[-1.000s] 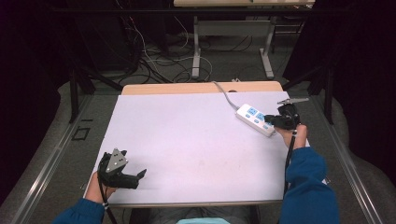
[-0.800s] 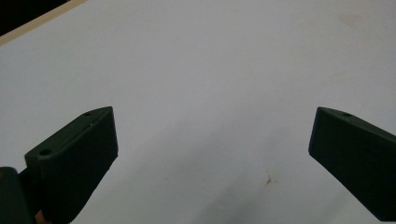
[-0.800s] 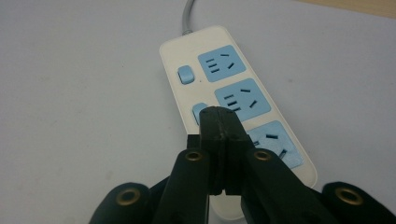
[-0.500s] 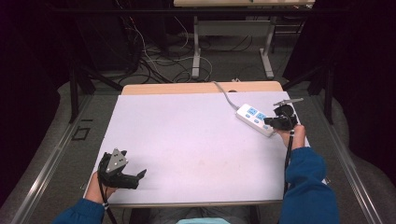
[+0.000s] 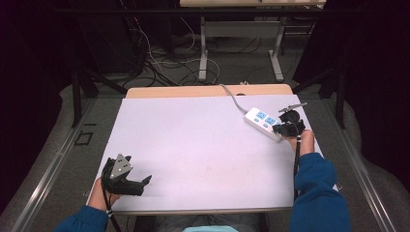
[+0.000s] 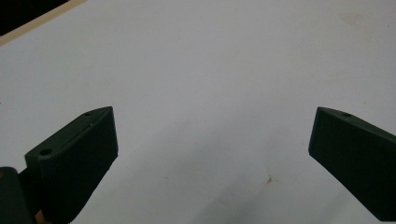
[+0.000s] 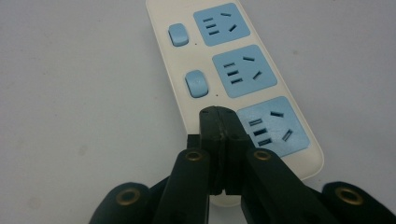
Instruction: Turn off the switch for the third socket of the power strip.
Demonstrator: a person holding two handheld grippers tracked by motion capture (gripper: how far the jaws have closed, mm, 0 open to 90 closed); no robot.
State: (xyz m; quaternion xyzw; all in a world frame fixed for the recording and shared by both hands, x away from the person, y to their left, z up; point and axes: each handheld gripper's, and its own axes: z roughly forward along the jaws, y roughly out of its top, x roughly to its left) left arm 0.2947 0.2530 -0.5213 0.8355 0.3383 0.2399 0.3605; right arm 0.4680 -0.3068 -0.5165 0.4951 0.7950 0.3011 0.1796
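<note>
Blue sleeves (image 5: 314, 179), black ribbed jaws, brass screws (image 7: 193, 155)

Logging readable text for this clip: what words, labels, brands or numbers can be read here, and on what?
None can be read.
Power strip: three blue sockets and two blue switches in view, no print or brand legible on its white body.
Table: plain, no marks or text.
Grippers: no lettering visible.

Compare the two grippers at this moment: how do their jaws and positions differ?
The left gripper has its jaws wide apart over bare table; the right gripper has its jaws shut together, tips at the power strip. Left sits at the near edge, right farther off. Both hold nothing.
</note>
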